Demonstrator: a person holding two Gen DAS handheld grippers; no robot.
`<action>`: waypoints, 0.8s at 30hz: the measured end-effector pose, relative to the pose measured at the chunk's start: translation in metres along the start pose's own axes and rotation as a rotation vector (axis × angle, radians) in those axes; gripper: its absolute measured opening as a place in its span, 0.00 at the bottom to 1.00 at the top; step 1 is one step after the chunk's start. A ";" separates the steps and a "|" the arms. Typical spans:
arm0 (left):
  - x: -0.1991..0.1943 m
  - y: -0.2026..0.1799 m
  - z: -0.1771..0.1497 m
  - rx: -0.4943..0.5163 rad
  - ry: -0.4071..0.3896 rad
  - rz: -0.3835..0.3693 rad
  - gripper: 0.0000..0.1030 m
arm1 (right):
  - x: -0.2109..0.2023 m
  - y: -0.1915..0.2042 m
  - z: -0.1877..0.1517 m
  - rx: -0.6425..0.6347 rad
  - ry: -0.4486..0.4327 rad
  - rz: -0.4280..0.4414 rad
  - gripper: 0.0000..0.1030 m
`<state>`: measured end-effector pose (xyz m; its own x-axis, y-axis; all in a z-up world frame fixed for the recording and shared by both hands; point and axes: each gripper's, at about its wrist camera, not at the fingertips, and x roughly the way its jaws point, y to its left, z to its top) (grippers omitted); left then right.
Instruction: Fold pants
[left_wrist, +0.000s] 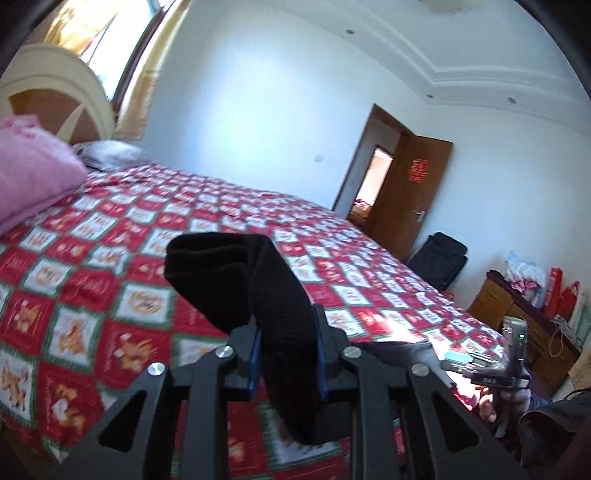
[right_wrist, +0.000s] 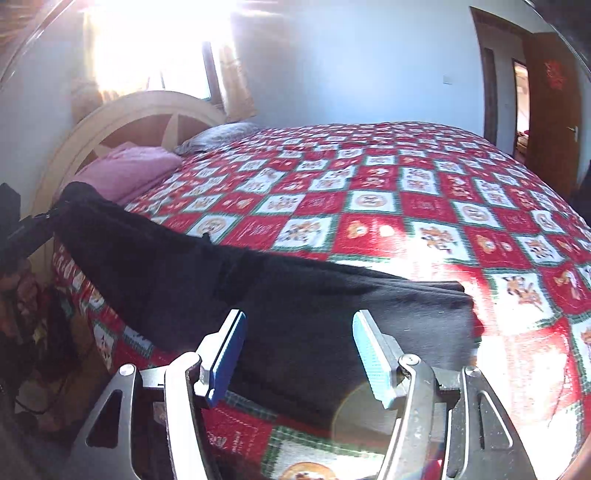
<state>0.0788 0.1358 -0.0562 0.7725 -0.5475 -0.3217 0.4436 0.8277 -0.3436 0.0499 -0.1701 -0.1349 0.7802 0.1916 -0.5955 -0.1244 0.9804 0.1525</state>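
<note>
Black pants hang from my left gripper, which is shut on a thick folded end of the cloth and holds it above the bed. In the right wrist view the pants stretch from that raised end at the far left, where my left gripper pinches them, down to a flat folded part on the red patchwork quilt. My right gripper hovers open just over the flat part, blue pads apart with nothing pinched. It also shows low at the right edge of the left wrist view as my right gripper.
A pink pillow and a grey pillow lie by the cream headboard. A brown door stands open beyond the bed. A dark bag and a cluttered wooden cabinet stand at the right.
</note>
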 end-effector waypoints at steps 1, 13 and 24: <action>0.003 -0.010 0.004 0.013 -0.005 -0.022 0.23 | -0.002 -0.006 0.001 0.016 -0.003 -0.007 0.60; 0.058 -0.118 0.023 0.179 0.065 -0.241 0.23 | -0.027 -0.090 -0.006 0.229 -0.022 -0.117 0.60; 0.122 -0.213 -0.016 0.374 0.274 -0.388 0.23 | -0.032 -0.142 -0.017 0.401 -0.015 -0.149 0.61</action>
<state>0.0710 -0.1090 -0.0365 0.3988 -0.7888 -0.4677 0.8377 0.5209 -0.1642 0.0321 -0.3152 -0.1509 0.7804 0.0453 -0.6236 0.2368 0.9017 0.3619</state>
